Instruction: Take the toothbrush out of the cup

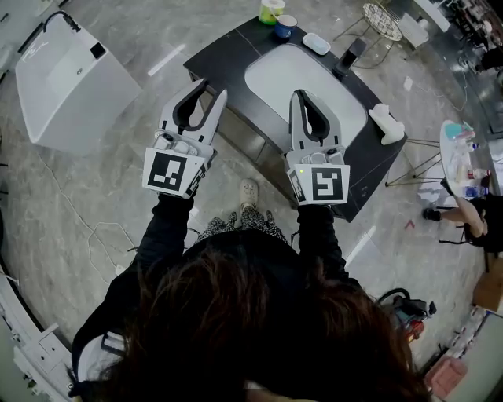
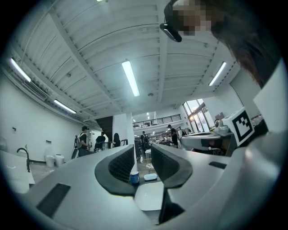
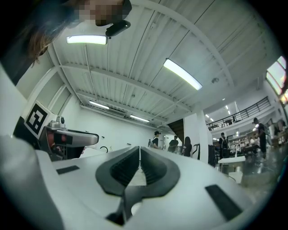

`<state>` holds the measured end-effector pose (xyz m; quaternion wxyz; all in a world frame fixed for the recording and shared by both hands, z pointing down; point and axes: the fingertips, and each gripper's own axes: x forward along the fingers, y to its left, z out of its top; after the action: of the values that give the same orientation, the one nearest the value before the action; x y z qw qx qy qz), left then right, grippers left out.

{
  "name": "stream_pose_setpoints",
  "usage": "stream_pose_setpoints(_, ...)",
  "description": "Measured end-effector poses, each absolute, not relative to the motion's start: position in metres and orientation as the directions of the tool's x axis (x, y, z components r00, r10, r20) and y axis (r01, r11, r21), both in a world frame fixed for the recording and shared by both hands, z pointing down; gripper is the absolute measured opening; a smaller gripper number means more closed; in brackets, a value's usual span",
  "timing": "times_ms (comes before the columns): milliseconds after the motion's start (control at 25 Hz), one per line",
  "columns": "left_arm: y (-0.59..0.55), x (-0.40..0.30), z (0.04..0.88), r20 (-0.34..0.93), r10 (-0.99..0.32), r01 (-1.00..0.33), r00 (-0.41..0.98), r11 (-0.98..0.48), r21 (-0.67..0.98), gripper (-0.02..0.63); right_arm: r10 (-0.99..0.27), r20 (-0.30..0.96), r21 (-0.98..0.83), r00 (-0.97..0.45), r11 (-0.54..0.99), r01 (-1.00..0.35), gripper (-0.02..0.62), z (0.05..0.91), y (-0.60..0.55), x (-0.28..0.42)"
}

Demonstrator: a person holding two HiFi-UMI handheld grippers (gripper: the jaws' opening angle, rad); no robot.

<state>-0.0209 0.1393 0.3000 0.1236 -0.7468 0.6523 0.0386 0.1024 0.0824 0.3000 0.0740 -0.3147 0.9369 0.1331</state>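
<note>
A blue cup [image 1: 285, 27] and a yellow-green cup [image 1: 271, 11] stand at the far end of the black counter [image 1: 220, 47], beyond the white sink basin [image 1: 302, 82]. I cannot make out a toothbrush in either cup. My left gripper [image 1: 213, 88] hovers over the counter's near left edge with its jaws apart and nothing between them. In the left gripper view the blue cup [image 2: 134, 178] shows past the open left gripper [image 2: 143, 148]. My right gripper [image 1: 302, 94] hangs over the basin, shut and empty; in its own view the right gripper [image 3: 139, 150] has its pads together.
A white soap dish [image 1: 316, 43] and a black faucet [image 1: 350, 56] sit by the basin, with a white object [image 1: 387, 124] on the counter's right corner. A white tub [image 1: 71, 78] stands to the left. A seated person [image 1: 471, 220] and a small round table [image 1: 460, 153] are at the right.
</note>
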Motion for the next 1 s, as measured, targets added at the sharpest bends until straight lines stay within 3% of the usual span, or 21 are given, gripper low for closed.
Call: stream_pose_setpoints(1000, 0.027, -0.063, 0.314, -0.171, -0.979, -0.99, 0.108, -0.09, -0.105, 0.112, -0.527, -0.17, 0.199, -0.833, 0.809, -0.553, 0.003, 0.317, -0.034, 0.064)
